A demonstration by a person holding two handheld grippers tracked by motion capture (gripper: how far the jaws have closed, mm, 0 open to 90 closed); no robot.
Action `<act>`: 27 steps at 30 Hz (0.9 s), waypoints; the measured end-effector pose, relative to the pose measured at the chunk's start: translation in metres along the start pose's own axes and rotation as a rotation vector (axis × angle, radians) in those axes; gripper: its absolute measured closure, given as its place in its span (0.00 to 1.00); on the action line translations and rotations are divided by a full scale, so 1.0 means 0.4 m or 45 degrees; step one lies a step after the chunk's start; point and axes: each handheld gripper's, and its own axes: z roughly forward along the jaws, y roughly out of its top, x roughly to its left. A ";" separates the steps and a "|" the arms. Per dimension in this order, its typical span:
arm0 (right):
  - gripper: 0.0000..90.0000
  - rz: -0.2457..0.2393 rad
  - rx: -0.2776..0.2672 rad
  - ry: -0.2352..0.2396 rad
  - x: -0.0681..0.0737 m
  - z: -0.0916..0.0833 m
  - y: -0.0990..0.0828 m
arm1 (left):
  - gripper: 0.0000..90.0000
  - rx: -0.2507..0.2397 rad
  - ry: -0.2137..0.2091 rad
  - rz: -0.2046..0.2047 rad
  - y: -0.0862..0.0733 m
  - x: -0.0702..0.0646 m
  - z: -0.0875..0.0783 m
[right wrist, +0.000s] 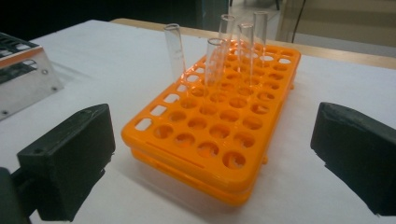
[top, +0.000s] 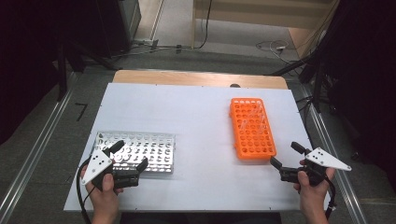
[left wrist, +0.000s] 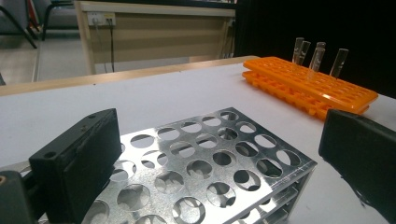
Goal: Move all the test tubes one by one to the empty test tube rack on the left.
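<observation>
Five clear tubes [right wrist: 219,51] upright in the far half of the orange rack [top: 252,128], well right of the metal rack [top: 140,151], which looks empty. Likely step: first tube out of the orange rack, over to the metal one.

Right gripper [top: 286,155] just off the orange rack's near right corner, jaws wide apart, nothing between. Left gripper [top: 130,154] over the metal rack's near edge, jaws likewise apart and empty.

To do it well:
- Reach past the orange rack's empty near rows, high enough to clear the rim.
- Pick the outermost tube, nearest the metal rack's side, away from its neighbours.
- Close on the upper glass, gently; smooth and likely slippery.
- Lift straight up until clear of the hole, no tilt.
- Steady the metal rack with the left gripper if needed.
</observation>
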 end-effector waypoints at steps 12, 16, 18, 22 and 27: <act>0.18 0.051 0.026 0.044 0.012 0.024 0.043 | 0.00 0.009 -0.016 0.001 0.000 -0.009 0.007; 0.33 0.057 0.069 0.013 0.019 0.053 0.053 | 0.00 0.013 -0.019 -0.002 -0.001 -0.009 0.009; 0.38 0.058 0.080 0.007 0.021 0.060 0.054 | 0.00 0.013 -0.019 -0.003 -0.001 -0.009 0.009; 0.56 0.099 0.155 -0.027 0.016 0.113 0.052 | 0.00 0.013 -0.018 -0.009 -0.002 -0.009 0.010; 0.63 0.112 0.208 -0.043 0.011 0.158 0.049 | 0.00 0.015 -0.017 -0.013 -0.002 -0.008 0.011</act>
